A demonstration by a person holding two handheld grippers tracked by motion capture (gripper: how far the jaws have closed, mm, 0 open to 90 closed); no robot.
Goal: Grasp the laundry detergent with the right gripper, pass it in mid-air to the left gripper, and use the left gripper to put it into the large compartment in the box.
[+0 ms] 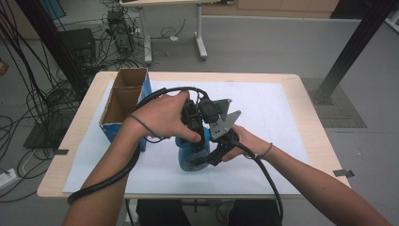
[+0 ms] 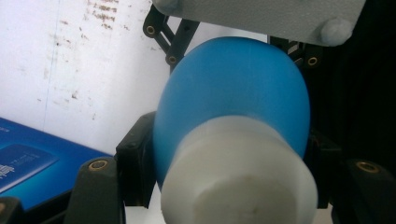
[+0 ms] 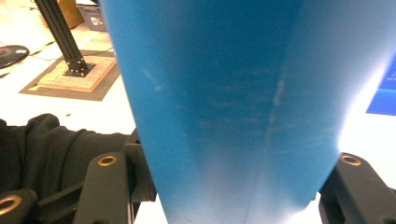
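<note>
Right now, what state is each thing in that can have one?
Blue bottle: white cap on, held between both grippers.
Left gripper: shut on the bottle near its cap end.
Right gripper: shut on the bottle's body.
Cardboard box: open at the top, standing on the table.

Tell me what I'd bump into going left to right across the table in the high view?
Cardboard box → left hand → blue bottle → right hand.
</note>
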